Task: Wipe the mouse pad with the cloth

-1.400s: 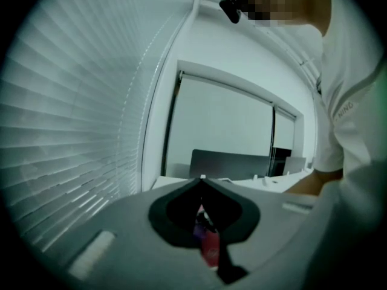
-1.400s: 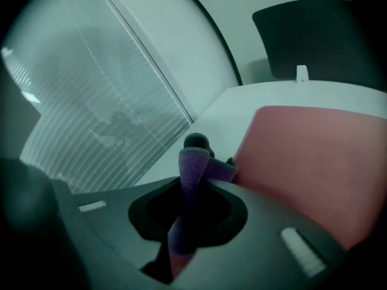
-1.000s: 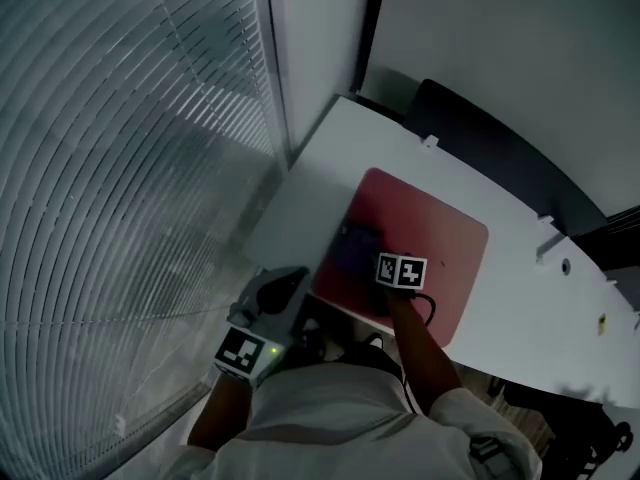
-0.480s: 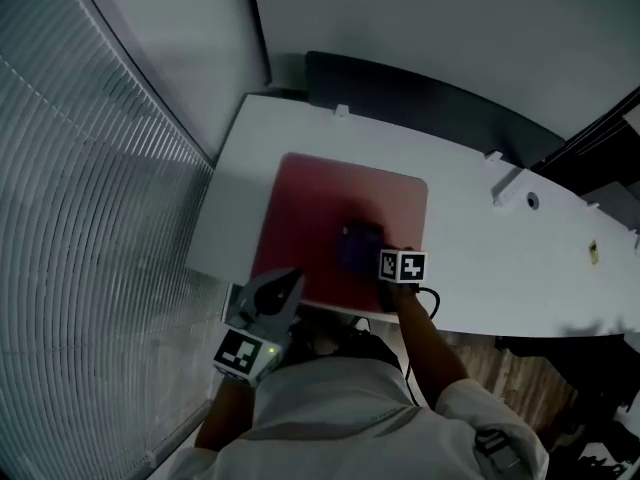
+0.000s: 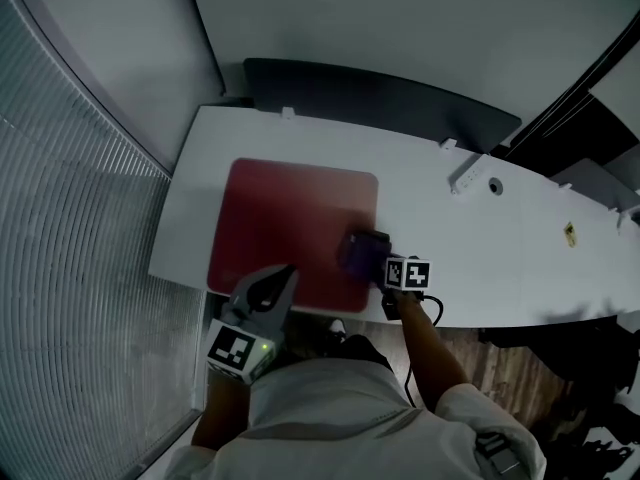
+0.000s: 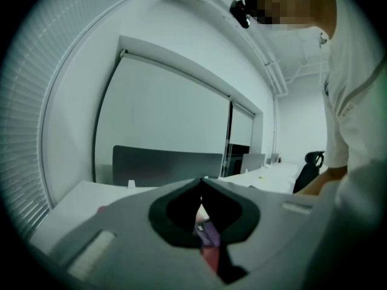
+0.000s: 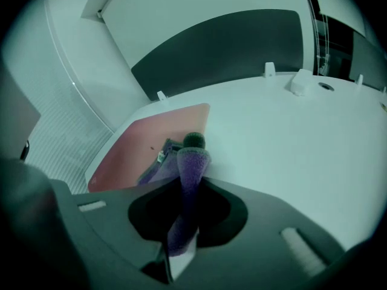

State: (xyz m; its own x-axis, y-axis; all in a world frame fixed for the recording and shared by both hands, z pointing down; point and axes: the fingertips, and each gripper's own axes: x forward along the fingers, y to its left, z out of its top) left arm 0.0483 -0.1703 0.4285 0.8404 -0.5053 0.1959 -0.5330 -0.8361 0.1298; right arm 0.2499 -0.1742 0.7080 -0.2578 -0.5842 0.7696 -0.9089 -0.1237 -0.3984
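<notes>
A red mouse pad (image 5: 285, 218) lies on the white desk (image 5: 450, 238). A purple cloth (image 5: 360, 252) rests on the pad's right front corner, and my right gripper (image 5: 378, 265) is shut on it. In the right gripper view the cloth (image 7: 186, 180) runs up between the jaws, with the mouse pad (image 7: 151, 145) beyond it to the left. My left gripper (image 5: 272, 286) hangs shut over the pad's near edge, holding nothing. Through the narrow gap under its closed tips (image 6: 201, 185) a bit of the cloth (image 6: 209, 232) shows.
A dark grey partition panel (image 5: 380, 93) runs along the desk's far edge. Window blinds (image 5: 70, 268) fill the left side. A white fitting (image 5: 468, 176) and a round grommet (image 5: 495, 186) sit on the desk to the right. Wooden floor (image 5: 500, 358) shows beneath.
My right gripper has dragged the cloth rightward across the pad to its right front corner. The head view has swung, so the desk sits more level. The left gripper has kept its place.
</notes>
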